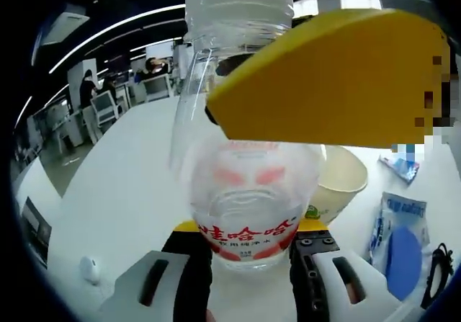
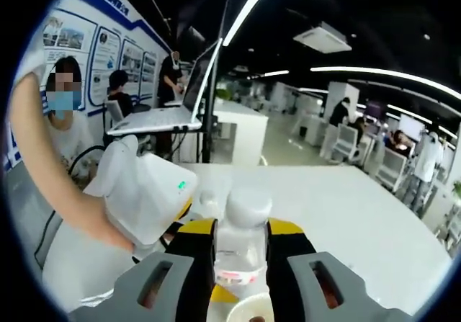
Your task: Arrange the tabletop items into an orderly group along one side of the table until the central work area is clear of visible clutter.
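Between the left gripper (image 1: 248,264)'s jaws, lifted above the white table (image 1: 122,192), sits a clear water bottle (image 1: 241,156) with red lettering, pinched around its lower body while the right gripper (image 2: 241,264) closes on it near the white cap. It looks light, thin-walled and slick, so I judge it'll crumple or slide under a hard squeeze; the stiffer neck and base are safer holds. A paper cup (image 1: 338,181) and blue packet (image 1: 400,235) wait beyond.

The tabletop (image 1: 122,185) lies open toward its far-left edge. A paper cup (image 1: 344,181) and blue packets (image 1: 400,235) crowd its right side.
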Demonstrator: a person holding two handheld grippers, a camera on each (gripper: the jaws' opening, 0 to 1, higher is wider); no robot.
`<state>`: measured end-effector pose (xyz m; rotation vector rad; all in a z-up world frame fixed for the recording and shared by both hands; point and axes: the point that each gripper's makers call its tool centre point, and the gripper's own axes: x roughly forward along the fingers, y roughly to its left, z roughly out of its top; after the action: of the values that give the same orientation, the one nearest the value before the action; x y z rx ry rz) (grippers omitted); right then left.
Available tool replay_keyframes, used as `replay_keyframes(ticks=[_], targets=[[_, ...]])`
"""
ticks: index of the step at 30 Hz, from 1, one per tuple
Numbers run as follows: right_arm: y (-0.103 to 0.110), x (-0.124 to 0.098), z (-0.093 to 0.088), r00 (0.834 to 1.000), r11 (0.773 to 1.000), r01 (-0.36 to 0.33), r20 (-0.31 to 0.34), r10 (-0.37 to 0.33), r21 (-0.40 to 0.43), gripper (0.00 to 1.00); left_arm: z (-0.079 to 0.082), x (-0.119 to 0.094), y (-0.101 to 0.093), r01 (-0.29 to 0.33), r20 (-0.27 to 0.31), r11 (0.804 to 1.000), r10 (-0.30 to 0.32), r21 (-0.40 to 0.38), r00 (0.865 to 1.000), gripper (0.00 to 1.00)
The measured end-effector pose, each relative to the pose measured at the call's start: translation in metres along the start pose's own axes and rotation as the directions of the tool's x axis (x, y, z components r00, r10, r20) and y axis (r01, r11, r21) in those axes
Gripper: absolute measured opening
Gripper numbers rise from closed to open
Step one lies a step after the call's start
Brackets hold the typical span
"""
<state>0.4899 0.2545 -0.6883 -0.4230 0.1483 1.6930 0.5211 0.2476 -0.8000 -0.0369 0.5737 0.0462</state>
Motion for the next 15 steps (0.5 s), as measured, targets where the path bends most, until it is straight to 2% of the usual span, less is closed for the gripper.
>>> replay_keyframes(ticks=[9,15], targets=[[-0.0036,-0.0022,-0.0033,1.000,1.000,-0.004,0.016,0.004,0.014,0.23,0.0008,0.0005,-0.0009,-0.004,0.010,1.000,0.004,-0.004,1.000,0.38],[-0.0004,-0.0016,-0.0071,1.000,1.000,-0.008,0.005,0.008,-0.002,0.25,0.0014,-0.0011,-0.0006,-0.011,0.048,0.999,0.013,-0.040,0.999,0.38]])
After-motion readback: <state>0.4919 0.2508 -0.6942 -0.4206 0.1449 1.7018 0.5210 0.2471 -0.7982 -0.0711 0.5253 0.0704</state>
